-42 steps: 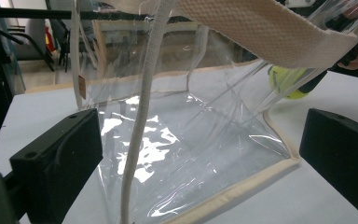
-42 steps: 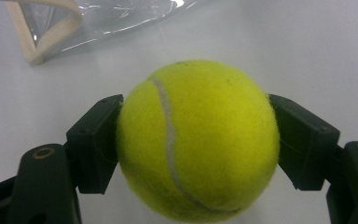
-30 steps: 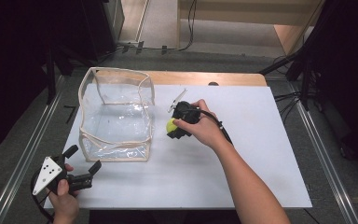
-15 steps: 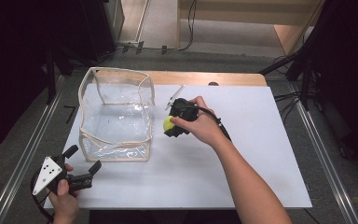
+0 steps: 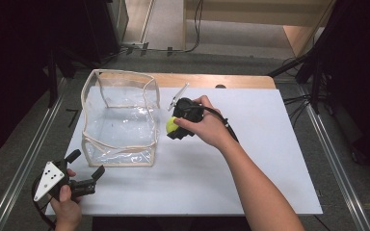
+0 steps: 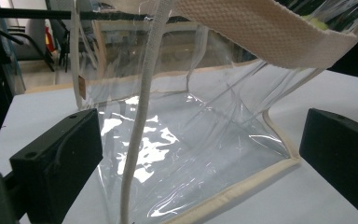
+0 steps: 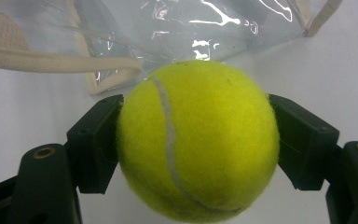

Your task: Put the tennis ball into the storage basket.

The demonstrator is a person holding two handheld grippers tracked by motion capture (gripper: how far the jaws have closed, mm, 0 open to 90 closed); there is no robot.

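From above, the right gripper (image 5: pixel 173 126) clasps a yellow tennis ball (image 5: pixel 171 124) just beside the clear bag (image 5: pixel 118 120) on the white table (image 5: pixel 250 168); the left gripper (image 5: pixel 84 171) rests at the near-left corner. Along the left gripper, jaws stand wide apart facing the bag (image 6: pixel 191 121). Along the right gripper, both jaws press the ball (image 7: pixel 198 140)

Bag (image 5: pixel 118 118) on table (image 5: pixel 270 159) left of ball (image 5: pixel 171 125), ball just beside bag's right wall, left gripper (image 5: pixel 84 169) before bag
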